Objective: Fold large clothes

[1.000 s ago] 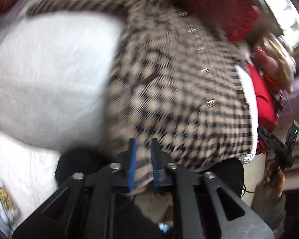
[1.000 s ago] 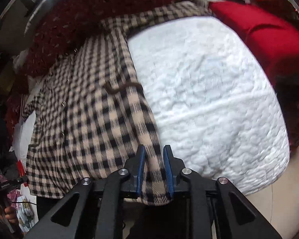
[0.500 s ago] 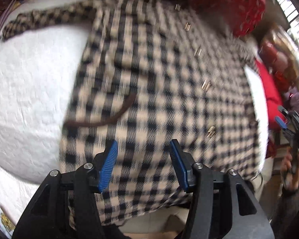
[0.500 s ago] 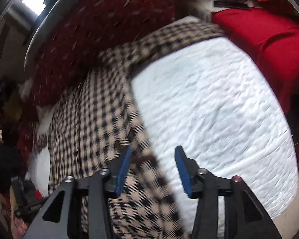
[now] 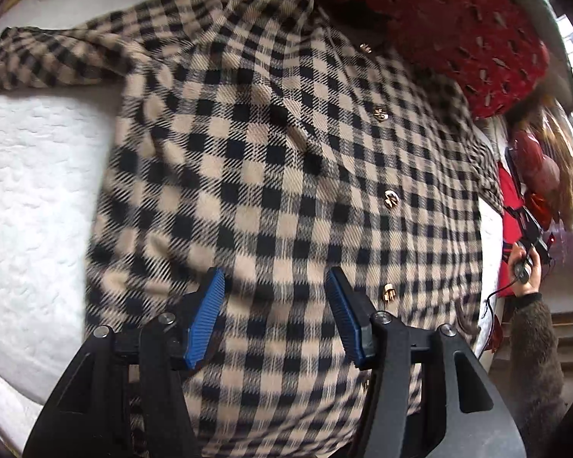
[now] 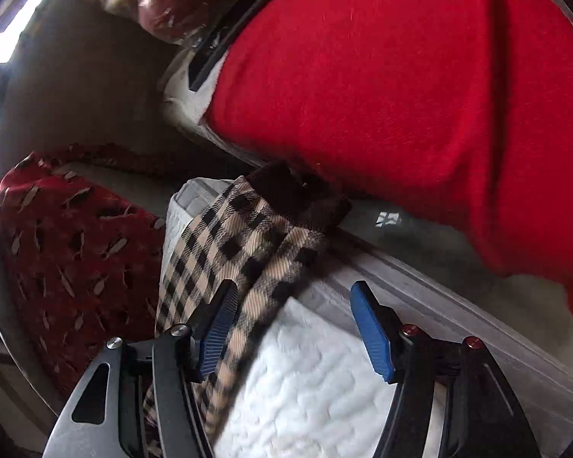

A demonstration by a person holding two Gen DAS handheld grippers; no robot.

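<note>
A beige-and-black checked coat [image 5: 286,152] with gold buttons lies spread flat on a white quilted bed [image 5: 38,191]. One sleeve stretches to the upper left. My left gripper [image 5: 275,273] hangs open over the coat's lower half, pointing steeply down, with only flat cloth under its blue pads. In the right wrist view the other sleeve [image 6: 225,252] runs to the bed's corner and ends in a dark brown cuff [image 6: 286,191]. My right gripper [image 6: 292,290] is over that sleeve with its jaws opening. The sleeve passes by the left pad [image 6: 217,328], and neither pad presses on it.
A dark red patterned cushion [image 5: 458,38] lies beyond the coat's collar, also at the left of the right wrist view as a red cushion [image 6: 68,259]. A bright red blanket [image 6: 401,95] lies past the bed's edge. A hand [image 5: 525,267] in a furry brown sleeve is at the right edge.
Both grippers let go of the coat's hem and opened. The left one moved further in over the coat. The right one rolled and swung away to the sleeve's end at the bed's corner.
</note>
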